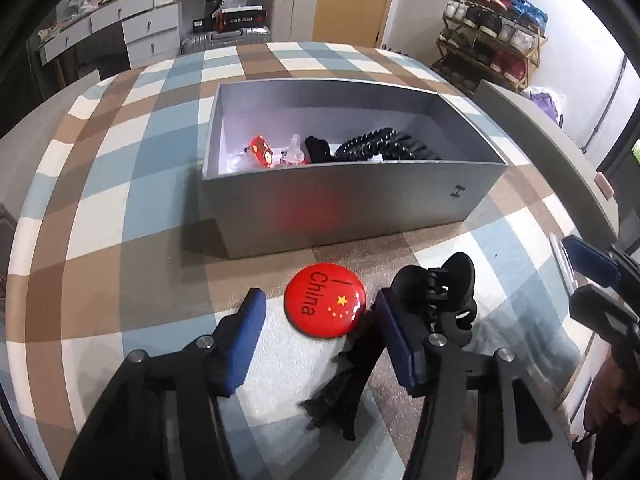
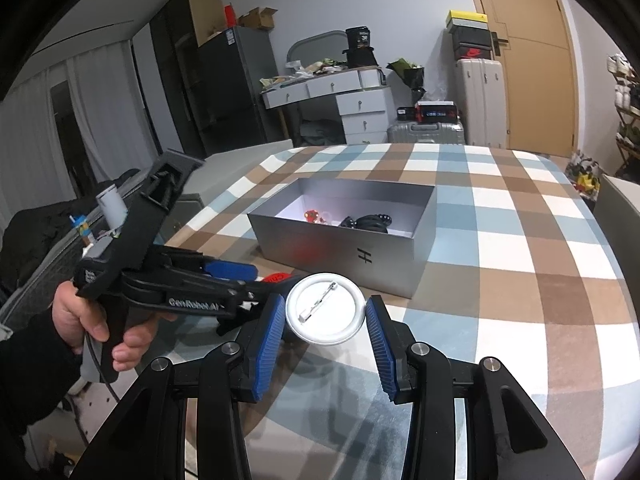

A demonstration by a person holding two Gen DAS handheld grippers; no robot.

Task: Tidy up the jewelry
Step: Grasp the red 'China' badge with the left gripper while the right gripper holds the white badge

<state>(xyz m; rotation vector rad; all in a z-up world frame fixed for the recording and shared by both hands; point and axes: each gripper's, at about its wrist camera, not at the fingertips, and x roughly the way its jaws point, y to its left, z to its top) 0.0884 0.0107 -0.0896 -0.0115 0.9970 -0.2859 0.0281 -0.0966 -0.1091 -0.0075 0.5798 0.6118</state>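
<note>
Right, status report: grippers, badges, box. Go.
Left hand-held gripper open around red China badge on table. Right hand-held gripper shut on white pin badge, back showing. Black hair claw beside left finger. Grey box ahead, open.

Even indoor light, fisheye-warped edges

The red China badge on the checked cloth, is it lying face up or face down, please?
Face up: the red China badge shows its printed lettering and yellow stars, lying flat on the checked cloth.

A round red glossy pin badge [image 1: 325, 301] lettered "China" lies flat just before the open grey rectangular box [image 1: 344, 204]; a black plastic hair claw [image 1: 448, 292] stands beside it, black beads [image 1: 376, 145] inside the box.

A white-backed round pin badge [image 2: 326, 309], clasp side up, sits before that box too.
</note>
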